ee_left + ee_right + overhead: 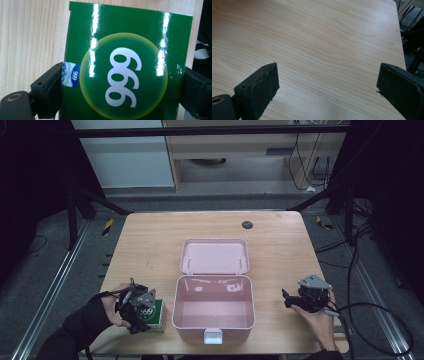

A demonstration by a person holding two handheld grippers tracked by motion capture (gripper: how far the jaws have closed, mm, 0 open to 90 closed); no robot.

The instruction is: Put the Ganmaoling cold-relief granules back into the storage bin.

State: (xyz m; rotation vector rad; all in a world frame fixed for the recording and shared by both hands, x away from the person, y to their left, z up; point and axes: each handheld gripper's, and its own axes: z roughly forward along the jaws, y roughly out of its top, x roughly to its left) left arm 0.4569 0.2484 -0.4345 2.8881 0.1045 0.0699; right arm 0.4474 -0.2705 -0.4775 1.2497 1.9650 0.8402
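Looking down from the high view, a wooden desk (150,245) carries a pink case (214,307) near the middle of its near edge, lid (215,256) laid open flat toward the far edge, inside bare, a white latch (213,336) on its near wall. Just beside the case's left wall sits a green box (156,316), and the left claw (141,312), held in a dark-sleeved hand (111,307), is on top of it by the near left corner. The right claw (290,298) rests in a bare hand (317,317) near the near right corner, well apart from the case, a cable (380,307) trailing off the desk's right edge. A small dark disc (247,224) lies close to the far edge. The left gripper view gives what the high view cannot: the box (127,62) has a glossy top with a yellow-green circle and white "999", plus a small blue sticker (72,75) at one edge, and the left claw (122,87) has one jaw on each side of it, pressed to its sides, gripping the box as it lies on the desk. The right gripper view shows the right claw (327,80) spread wide, nothing between its jaws, bare wood grain (319,40) beneath and the desk's edge at upper right.
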